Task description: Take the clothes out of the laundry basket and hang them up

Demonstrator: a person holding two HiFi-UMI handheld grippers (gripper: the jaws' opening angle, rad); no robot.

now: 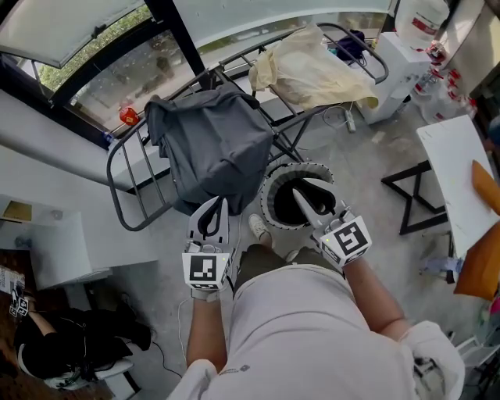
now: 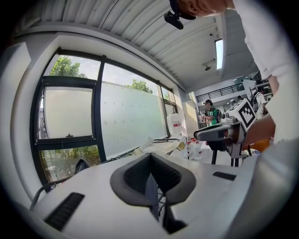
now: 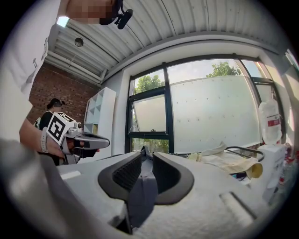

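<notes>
A grey garment (image 1: 211, 148) lies draped over the dark metal drying rack (image 1: 123, 186). My left gripper (image 1: 212, 205) sits at the garment's lower edge. In the left gripper view its jaws (image 2: 152, 179) are shut, with a thin strip of the grey cloth (image 2: 150, 193) pinched between the pads. My right gripper (image 1: 303, 195) hovers over the round white perforated laundry basket (image 1: 275, 181). In the right gripper view it (image 3: 142, 172) is shut on a fold of grey cloth (image 3: 141, 193). The basket's inside is dark, and I cannot tell what lies in it.
A cream garment (image 1: 312, 70) lies over the rack's far wing. A white table (image 1: 461, 180) on black legs stands at the right, a white cabinet (image 1: 402, 66) with a jug (image 1: 422, 19) behind it. Windows run along the rack's far side. My own legs are just below the basket.
</notes>
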